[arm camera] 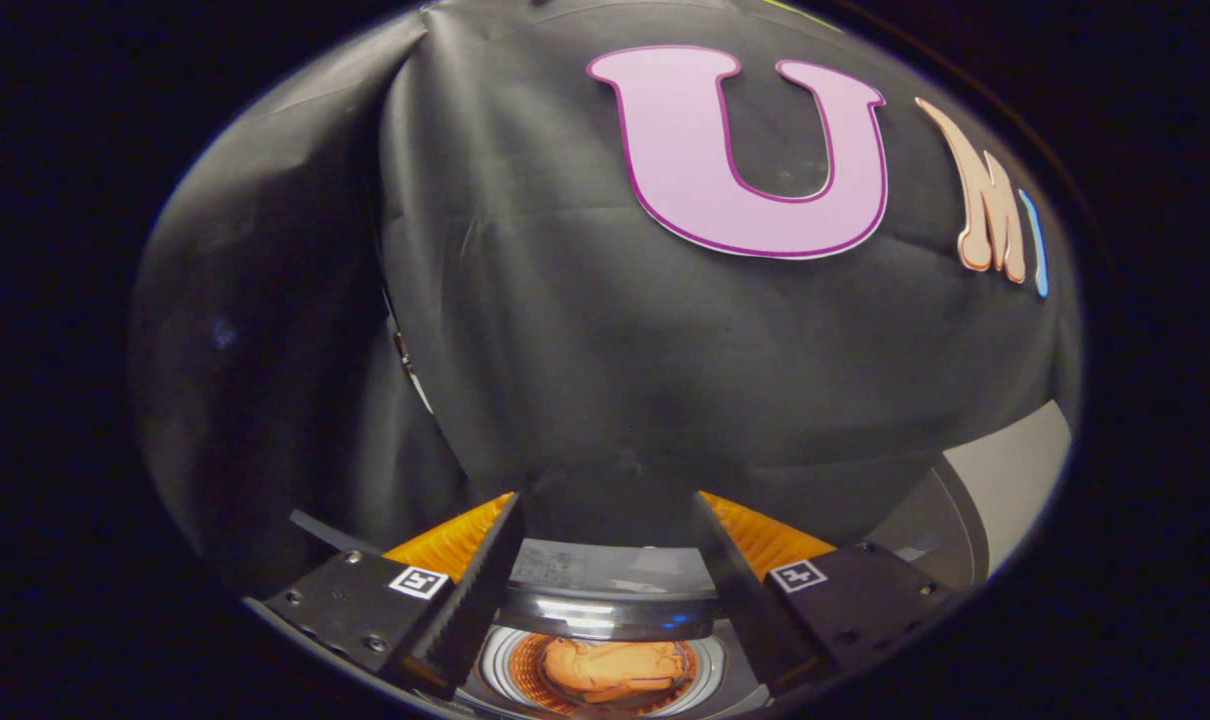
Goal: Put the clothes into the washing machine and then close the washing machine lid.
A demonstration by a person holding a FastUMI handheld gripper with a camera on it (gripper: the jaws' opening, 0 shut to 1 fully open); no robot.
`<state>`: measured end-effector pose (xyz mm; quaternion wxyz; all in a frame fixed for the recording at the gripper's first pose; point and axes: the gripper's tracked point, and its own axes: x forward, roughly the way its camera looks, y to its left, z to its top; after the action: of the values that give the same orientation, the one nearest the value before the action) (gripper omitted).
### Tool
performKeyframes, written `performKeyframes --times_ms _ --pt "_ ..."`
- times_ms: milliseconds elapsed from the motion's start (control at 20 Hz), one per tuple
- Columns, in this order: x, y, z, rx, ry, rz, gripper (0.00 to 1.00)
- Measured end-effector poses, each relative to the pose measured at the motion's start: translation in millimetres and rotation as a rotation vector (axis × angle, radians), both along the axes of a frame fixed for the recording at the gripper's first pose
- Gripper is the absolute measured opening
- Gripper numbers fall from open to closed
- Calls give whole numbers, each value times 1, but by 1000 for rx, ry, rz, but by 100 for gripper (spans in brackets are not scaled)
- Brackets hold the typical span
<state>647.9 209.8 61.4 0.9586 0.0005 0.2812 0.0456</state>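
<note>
Looking forward along the gripper [605,560], we see its two fingers spread wide apart with nothing held between them; neither finger touches anything. We note a square marker tag on the body behind each finger.

Landmark for these notes: the washing machine [605,610], which sits low, right below the fingers. We see its top opening from above and at a slant. A dark glossy rim curves across the gap between the fingers, and past that rim a pale panel of the machine's top runs back toward the booth wall [565,330].

Nearer to us than the glossy rim, the drum [510,672] opens downward as shiny metal rings. Inside the drum, at its bottom, lies the clothes [613,668], an orange bundle, crumpled, resting within the rings. We see it through the gap between the fingers, well below them and apart from both.

The lid: we cannot tell for certain where it is. A grey curved panel [950,510] stands to the right of the machine's opening, beyond the right finger, with a paler surface past it; it may be the raised lid, but we cannot confirm this. The opening itself is uncovered, since the bundle shows plainly.

Behind the machine, black cloth hangs in folds.
</note>
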Motion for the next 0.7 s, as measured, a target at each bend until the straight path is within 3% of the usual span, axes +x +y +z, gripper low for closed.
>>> performKeyframes --times_ms 700 --pt "2 5 -8 27 24 48 99"
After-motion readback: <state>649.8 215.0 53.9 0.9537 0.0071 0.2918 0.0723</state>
